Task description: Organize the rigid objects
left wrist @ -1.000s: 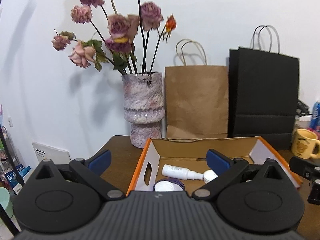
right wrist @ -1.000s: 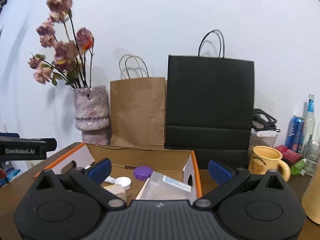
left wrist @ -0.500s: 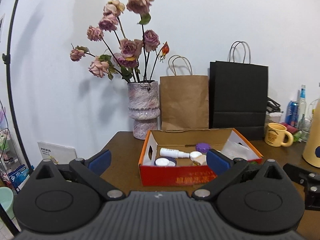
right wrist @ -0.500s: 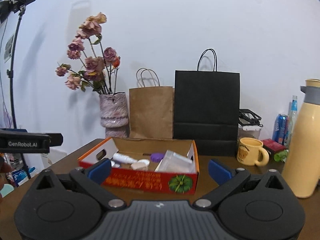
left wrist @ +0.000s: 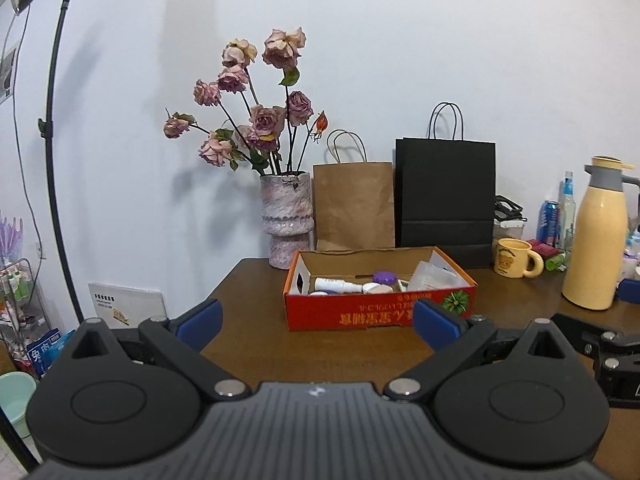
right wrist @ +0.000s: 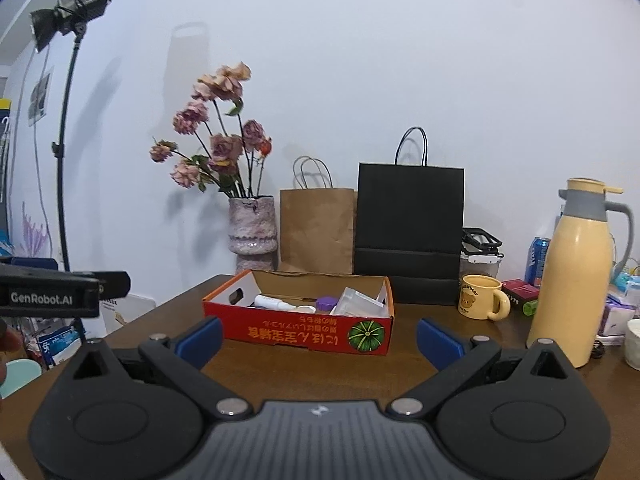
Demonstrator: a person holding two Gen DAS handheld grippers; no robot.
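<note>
i read both grippers, left gripper and right gripper, as spread wide, empty. red box (bottle, purple cap inside) sits ahead on the table.

Plain white wall, brown table, studio lamp.

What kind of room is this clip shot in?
Probably a home or small office corner set up for recording: a wooden table against a plain wall, dried roses in a vase, a mug and thermos, and a studio light.
</note>
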